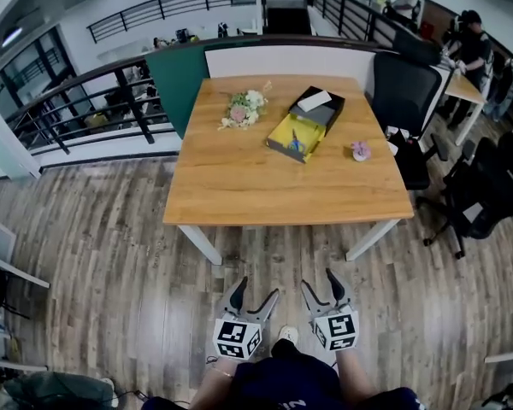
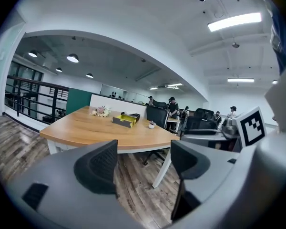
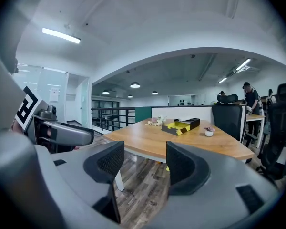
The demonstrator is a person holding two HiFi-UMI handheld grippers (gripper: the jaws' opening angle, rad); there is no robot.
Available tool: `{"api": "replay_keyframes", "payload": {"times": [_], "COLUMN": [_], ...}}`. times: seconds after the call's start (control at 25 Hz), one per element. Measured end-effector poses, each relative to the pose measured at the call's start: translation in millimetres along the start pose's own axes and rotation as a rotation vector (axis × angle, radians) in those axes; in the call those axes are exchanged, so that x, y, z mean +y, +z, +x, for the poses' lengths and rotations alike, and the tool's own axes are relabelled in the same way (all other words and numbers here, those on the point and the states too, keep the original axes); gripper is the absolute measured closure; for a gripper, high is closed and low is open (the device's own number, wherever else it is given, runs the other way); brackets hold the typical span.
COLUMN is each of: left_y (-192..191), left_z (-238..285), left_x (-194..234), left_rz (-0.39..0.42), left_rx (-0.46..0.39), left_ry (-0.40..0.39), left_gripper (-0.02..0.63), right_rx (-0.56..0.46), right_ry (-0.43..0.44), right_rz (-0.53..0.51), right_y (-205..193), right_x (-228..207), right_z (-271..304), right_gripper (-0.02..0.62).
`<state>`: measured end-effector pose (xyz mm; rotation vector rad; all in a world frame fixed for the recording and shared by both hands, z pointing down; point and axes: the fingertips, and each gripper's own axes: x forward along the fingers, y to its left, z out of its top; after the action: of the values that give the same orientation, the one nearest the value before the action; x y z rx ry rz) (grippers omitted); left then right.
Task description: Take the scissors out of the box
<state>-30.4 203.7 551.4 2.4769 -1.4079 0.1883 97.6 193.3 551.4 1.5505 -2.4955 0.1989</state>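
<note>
Step in hand: the approach, I judge; nothing is grasped yet and both grippers hang over the wooden floor, well short of the tabletop's (image 1: 239, 186) near edge.
Left gripper (image 1: 258, 289): jaws apart, nothing between them but floor and the table beyond.
Right gripper (image 1: 319, 280): jaws apart as well, empty.
Scissors (image 1: 297, 143): lying inside the open yellow part of the box (image 1: 282, 140), blue handles showing; too small to tell which way the blades point.
Box position: toward the far edge of the tabletop, right of its middle, set at a slant; its black part, with a white card on it, is at the farther end.
Doing it well: probably come right up to the near edge first, since the box sits deep on the tabletop. Keep the jaws wide and come down onto the scissors from above. The low box may slide, so steadying its wall with the other gripper seems wise.
Risk: thin metal lying flat may slip from the jaws.
Count, task things: one box, one pair of scissors, two grippers.
Count, other things: one bunch of flowers (image 1: 244, 108) near the far edge, left of the box; one small pink pot (image 1: 360, 150) near the right edge.
</note>
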Motion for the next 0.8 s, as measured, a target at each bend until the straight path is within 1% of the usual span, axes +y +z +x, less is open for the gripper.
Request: {"api": "replay_keyframes", "payload": {"times": [0.2,0.32,0.48,0.64,0.8], "left_y": [6.1,8.8,10.8,14.9,15.6], "left_z": [32.2,44.7,58.5,74.0,90.3], "left_x": [-8.7,-11.2,-10.6,-10.0,-6.7], "left_rz": [-0.005,-0.006,-0.018,-0.018,-0.018], "left_rx": [-0.004,-0.001,0.005,0.003,0.012], "left_ry": [0.029,0.044,0.056,0.047,0.028], "left_gripper": [0.264,0.264,0.264,0.265,0.265], "right_rx": [0.01,0.015,0.019,0.014,0.032], "right_ry": [0.052,0.064,0.07,0.058,0.035], "right_rz": [-0.004,0.0,0.004,0.007,0.05], "right_y": [0.2,-0.6,0.0,5.3,2.0], "right_x": [-23.6,-35.4,-47.8,-59.4,-70.0], "right_z": [17.7,23.0,28.8,36.4,49.6], "right_gripper": [0.331,0.334,0.337,0.338,0.345]}}
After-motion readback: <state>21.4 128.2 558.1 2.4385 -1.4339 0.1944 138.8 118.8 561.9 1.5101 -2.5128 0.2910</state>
